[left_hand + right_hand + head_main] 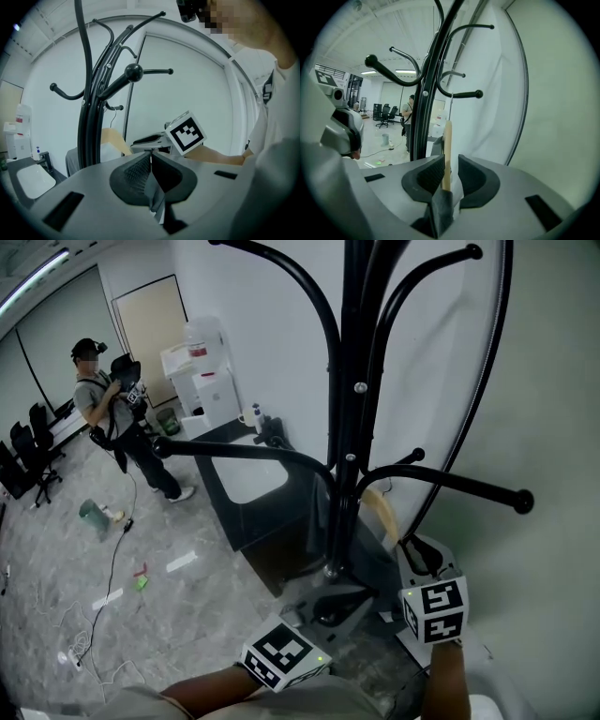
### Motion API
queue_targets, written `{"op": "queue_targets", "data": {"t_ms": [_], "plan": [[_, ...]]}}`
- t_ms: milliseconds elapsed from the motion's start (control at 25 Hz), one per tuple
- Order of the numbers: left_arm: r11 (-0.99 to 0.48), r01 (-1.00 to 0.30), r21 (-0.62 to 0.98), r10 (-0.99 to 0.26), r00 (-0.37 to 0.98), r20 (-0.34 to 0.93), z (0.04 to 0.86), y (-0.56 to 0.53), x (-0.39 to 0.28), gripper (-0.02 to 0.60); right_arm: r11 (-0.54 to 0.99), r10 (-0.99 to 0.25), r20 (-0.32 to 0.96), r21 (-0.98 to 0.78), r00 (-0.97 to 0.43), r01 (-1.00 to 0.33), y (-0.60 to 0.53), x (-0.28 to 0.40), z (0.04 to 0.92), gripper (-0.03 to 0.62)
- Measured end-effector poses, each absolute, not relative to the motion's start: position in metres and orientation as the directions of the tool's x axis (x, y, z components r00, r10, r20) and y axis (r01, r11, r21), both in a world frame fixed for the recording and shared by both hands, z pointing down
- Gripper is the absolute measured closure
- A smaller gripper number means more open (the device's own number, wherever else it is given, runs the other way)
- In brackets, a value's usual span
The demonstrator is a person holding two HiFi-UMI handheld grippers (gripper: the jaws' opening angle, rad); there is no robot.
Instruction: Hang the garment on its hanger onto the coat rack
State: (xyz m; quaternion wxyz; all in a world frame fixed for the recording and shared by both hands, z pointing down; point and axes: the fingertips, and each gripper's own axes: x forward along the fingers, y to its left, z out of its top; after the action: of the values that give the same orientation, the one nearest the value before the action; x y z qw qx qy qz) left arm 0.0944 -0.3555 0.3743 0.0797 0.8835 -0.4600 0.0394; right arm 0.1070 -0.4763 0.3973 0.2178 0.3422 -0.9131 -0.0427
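Note:
The black coat rack (348,409) rises right in front of me, its arms spreading overhead. A wooden hanger (382,510) with a grey and white garment (104,153) sits beside the pole, under a low arm (450,484). My right gripper (449,164) is shut on the hanger's wooden edge (447,145), and white cloth lies in the jaws too. The hanger's wire hook (451,107) reaches up to a ball-tipped arm (465,95); I cannot tell if it rests there. My left gripper (151,160) is shut on a grey fold of the garment (153,190).
A dark counter with a white sink (248,479) stands behind the rack, and a water dispenser (208,376) stands beyond it. A person (105,409) stands far off on the tiled floor, near office chairs (28,460). A white wall (553,381) closes the right side.

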Motion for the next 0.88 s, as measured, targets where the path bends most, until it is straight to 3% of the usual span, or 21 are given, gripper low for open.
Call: {"op": "queue_targets", "data": {"t_ms": [360, 880], "plan": [[-0.578, -0.813, 0.074, -0.802, 0.582, 0.136, 0.371, -0.360, 0.105, 0.568, 0.761, -0.632, 0.320, 0.083, -0.706, -0.644, -0.438, 0.128, 0.391, 0.576], [-0.576, -0.813, 0.082, -0.803, 0.582, 0.129, 0.373, -0.357, 0.101, 0.568, 0.784, -0.590, 0.262, -0.044, -0.764, -0.620, -0.406, 0.133, 0.384, 0.580]]}}
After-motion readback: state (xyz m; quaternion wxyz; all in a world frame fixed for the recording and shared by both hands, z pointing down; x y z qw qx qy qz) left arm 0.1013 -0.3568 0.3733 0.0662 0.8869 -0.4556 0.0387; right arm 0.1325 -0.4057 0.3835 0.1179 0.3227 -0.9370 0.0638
